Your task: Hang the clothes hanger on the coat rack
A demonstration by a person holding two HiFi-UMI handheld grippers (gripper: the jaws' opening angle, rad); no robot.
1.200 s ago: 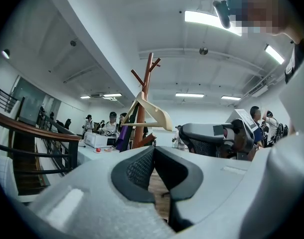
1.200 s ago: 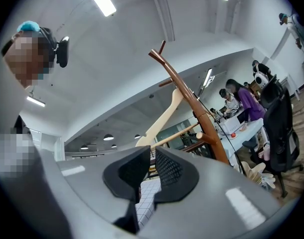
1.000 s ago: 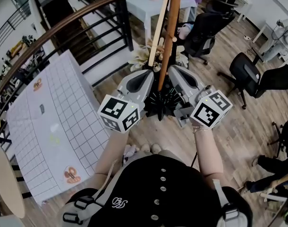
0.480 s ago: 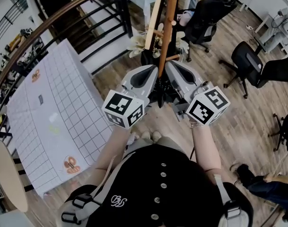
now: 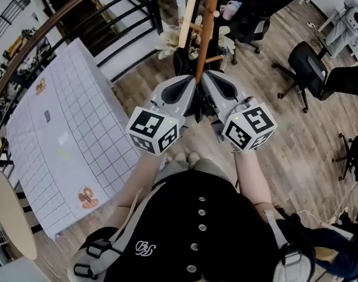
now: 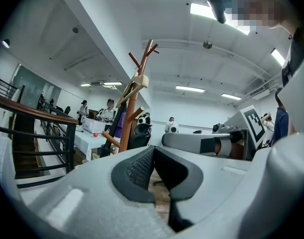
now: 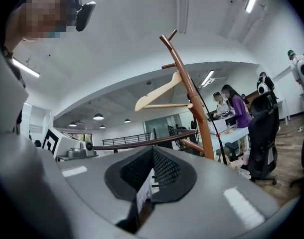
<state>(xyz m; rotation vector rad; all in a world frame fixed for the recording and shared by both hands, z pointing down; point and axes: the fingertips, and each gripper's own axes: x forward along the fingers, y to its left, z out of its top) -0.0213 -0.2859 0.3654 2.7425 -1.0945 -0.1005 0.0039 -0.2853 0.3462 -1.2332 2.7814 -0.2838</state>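
Observation:
The brown wooden coat rack [image 5: 207, 28] stands just ahead of me, its pole rising between the two gripper tips in the head view. A pale wooden hanger [image 5: 189, 13] hangs on one of its pegs; it shows high on the rack [image 6: 133, 101] as the hanger [image 6: 137, 82] in the left gripper view and as the hanger [image 7: 162, 96] on the rack [image 7: 194, 103] in the right gripper view. My left gripper [image 5: 188, 90] [image 6: 154, 171] and right gripper [image 5: 211, 84] [image 7: 152, 171] are held level side by side, short of the pole. Both are shut with nothing in them.
A white gridded table [image 5: 61, 140] is at my left, with a dark stair railing [image 5: 61, 16] behind it. Black office chairs [image 5: 305, 69] stand at the right on the wooden floor. A white table [image 6: 92, 133] with people behind it lies beyond the rack.
Both grippers have sunk and drawn back a little from the rack, staying shut. The hanger stays on the rack.

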